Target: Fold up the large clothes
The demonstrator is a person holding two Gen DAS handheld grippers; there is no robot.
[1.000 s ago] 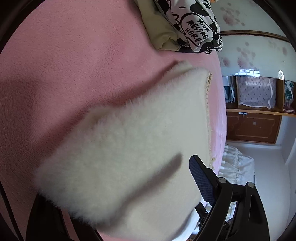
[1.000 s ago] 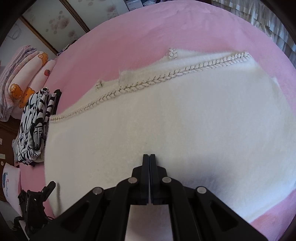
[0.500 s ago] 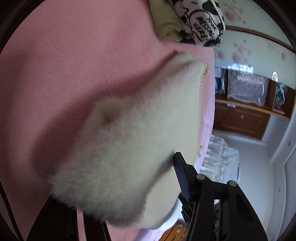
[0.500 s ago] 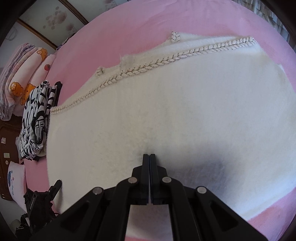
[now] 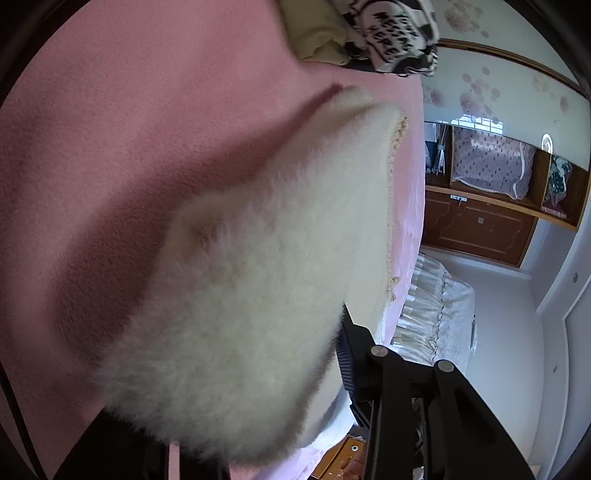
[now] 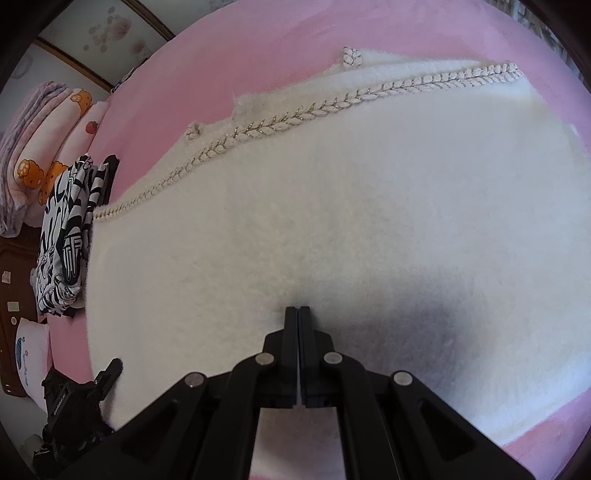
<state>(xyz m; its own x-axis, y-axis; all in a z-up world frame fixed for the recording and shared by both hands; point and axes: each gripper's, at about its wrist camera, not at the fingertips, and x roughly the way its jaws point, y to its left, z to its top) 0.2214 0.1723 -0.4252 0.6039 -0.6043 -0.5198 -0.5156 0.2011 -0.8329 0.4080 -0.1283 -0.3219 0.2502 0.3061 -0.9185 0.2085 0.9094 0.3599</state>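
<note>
A fluffy cream garment (image 6: 332, 221) with a braided trim (image 6: 317, 110) lies spread on a pink bed (image 6: 258, 44). My right gripper (image 6: 297, 310) is shut, its tips resting over the middle of the garment's near part; I see no cloth between them. In the left wrist view the garment's edge (image 5: 240, 314) fills the space between my fingers, lifted off the bed (image 5: 110, 129). My left gripper (image 5: 295, 369) looks closed on that edge; only the right finger (image 5: 347, 354) shows. It also appears in the right wrist view (image 6: 85, 391) at the garment's left edge.
A black-and-white printed garment (image 6: 70, 240) lies folded by the garment's left side, also seen in the left wrist view (image 5: 388, 33) with an olive cloth (image 5: 314, 33). Stacked quilts (image 6: 40, 147) lie beyond. A wooden cabinet (image 5: 480, 221) and bed skirt (image 5: 432, 314) stand past the bed edge.
My left gripper has closed in on the garment's edge and lifted it nearer the camera. My right gripper has shifted slightly forward over the garment and stays shut.
</note>
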